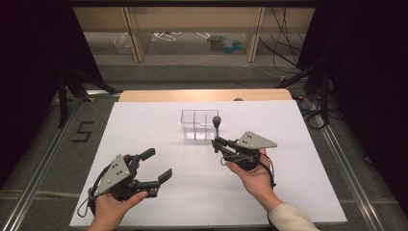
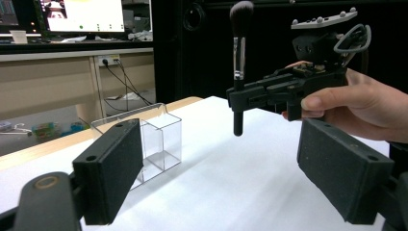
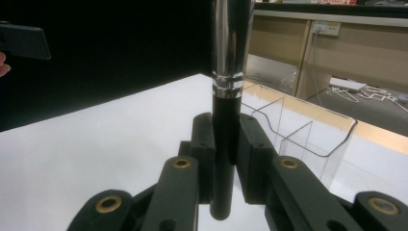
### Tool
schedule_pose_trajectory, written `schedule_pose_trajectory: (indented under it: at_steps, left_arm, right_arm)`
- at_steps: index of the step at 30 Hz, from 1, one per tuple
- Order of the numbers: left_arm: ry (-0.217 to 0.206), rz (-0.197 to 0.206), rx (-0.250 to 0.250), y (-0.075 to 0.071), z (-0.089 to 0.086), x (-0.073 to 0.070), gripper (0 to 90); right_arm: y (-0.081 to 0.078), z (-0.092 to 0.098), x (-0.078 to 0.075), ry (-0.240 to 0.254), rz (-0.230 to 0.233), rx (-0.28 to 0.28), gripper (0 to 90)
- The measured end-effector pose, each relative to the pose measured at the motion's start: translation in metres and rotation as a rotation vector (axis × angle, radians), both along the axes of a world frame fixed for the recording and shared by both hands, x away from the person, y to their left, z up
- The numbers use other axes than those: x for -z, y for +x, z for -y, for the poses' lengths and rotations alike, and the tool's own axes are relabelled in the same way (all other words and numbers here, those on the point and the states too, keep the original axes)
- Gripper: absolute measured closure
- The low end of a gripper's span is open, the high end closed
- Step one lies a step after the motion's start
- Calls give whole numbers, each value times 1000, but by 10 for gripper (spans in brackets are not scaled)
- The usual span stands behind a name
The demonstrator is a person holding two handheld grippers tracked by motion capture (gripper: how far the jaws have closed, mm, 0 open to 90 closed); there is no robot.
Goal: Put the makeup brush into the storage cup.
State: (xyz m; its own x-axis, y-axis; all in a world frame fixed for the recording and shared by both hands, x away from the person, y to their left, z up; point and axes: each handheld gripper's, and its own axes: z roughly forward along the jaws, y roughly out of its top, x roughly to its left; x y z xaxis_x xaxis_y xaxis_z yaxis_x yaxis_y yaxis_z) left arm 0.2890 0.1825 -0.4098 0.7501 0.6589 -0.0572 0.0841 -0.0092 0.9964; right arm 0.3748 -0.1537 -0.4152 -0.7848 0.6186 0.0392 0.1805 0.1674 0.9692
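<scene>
A makeup brush with a black handle, a chrome ferrule and a dark head stands upright, head up. My right gripper is shut on its handle, just in front of a clear plastic organizer. In the right gripper view the jaws clamp the black handle, and the organizer lies behind to the right. My left gripper hovers open over the near left of the board with nothing between its pads. From there I see the brush, the right gripper and the organizer.
The white board covers a wooden table. The organizer has dividers and stands near the board's far middle. Black curtains flank both sides; cables and shelving legs lie on the floor beyond the table. A desk with a monitor stands in the background.
</scene>
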Motion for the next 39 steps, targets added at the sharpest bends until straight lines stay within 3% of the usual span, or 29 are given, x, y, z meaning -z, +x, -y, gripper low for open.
schedule_pose_trajectory:
  at_steps: [10,11,14,39]
  left_arm:
    - [12,9,-11,-3,-3,3,159]
    - [22,34,-8,-2,-4,3,159]
    - [24,43,-11,-1,-5,3,159]
    - [26,32,-11,1,-5,7,159]
  right_arm:
    - [3,1,-1,-10,5,9,794]
    - [4,1,-1,-11,4,11,794]
    - [5,1,-1,-7,4,9,794]
    - [18,2,-4,4,14,40,794]
